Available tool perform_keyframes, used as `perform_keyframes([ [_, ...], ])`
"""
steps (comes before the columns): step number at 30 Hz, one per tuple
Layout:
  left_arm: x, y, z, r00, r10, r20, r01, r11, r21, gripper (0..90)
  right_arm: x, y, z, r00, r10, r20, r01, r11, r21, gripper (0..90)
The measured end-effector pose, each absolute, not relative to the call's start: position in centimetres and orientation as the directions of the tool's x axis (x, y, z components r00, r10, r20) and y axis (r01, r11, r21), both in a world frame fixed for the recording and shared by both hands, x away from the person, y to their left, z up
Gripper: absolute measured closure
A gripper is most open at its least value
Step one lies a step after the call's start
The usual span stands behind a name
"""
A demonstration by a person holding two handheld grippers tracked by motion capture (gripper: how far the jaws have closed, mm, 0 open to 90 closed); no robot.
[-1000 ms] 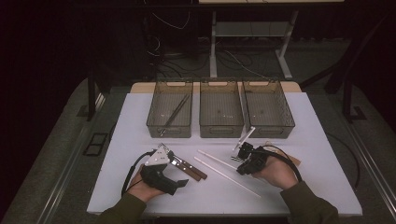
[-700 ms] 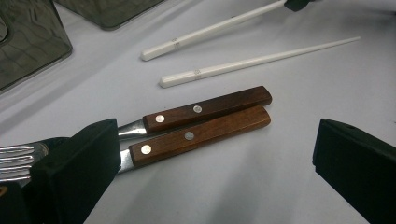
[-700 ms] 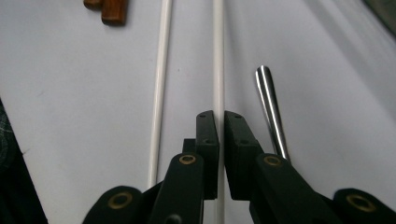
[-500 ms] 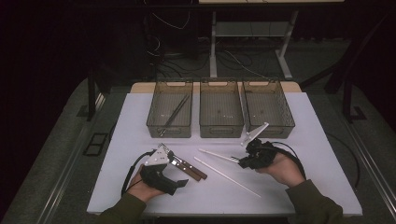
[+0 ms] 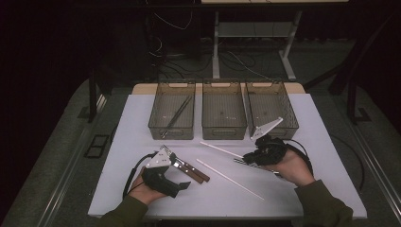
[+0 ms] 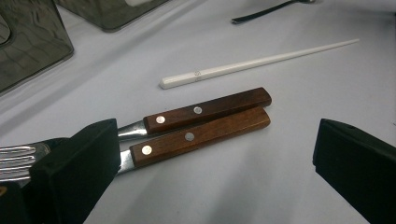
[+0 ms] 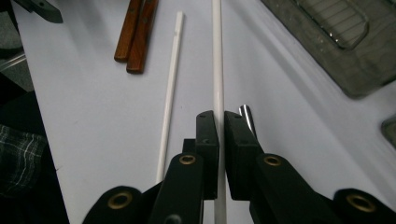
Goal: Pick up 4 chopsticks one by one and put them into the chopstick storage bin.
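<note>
Right gripper (image 7: pixel 217 123) clamped on a white chopstick (image 7: pixel 217 56) just above the counter (image 5: pixel 331 142), near the right bin (image 5: pixel 272 109), second chopstick (image 5: pixel 229 178) lying beside it, left gripper (image 6: pixel 215 154) open around two wooden-handled forks (image 6: pixel 201 126) on the counter.

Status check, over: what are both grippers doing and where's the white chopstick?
Right gripper shut on a white chopstick. Left gripper open over two wooden-handled utensils. Second chopstick lies on the table; nothing blocks the trays.
</note>
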State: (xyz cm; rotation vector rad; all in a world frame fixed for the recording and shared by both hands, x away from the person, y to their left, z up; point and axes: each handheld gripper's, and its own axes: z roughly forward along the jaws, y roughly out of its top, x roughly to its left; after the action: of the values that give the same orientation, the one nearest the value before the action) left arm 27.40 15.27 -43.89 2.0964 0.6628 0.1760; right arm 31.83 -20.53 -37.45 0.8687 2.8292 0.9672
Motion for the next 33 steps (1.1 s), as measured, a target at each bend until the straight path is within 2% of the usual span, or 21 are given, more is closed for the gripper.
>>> perform_keyframes([
  [11, 27.3, 15.2, -44.0, 0.838, 0.53, -0.134, 0.401, -0.429, 0.81, 0.0, 32.5, -20.1, -34.9, -0.85, 0.502, 0.156, 0.474, 0.603, 0.641, 85.5],
  [33, 27.4, 15.3, -44.0, 0.838, 0.528, -0.134, 0.399, -0.427, 0.812, 0.0, 38.5, -14.5, -32.7, -0.803, 0.58, 0.138, 0.519, 0.567, 0.64, 85.5],
])
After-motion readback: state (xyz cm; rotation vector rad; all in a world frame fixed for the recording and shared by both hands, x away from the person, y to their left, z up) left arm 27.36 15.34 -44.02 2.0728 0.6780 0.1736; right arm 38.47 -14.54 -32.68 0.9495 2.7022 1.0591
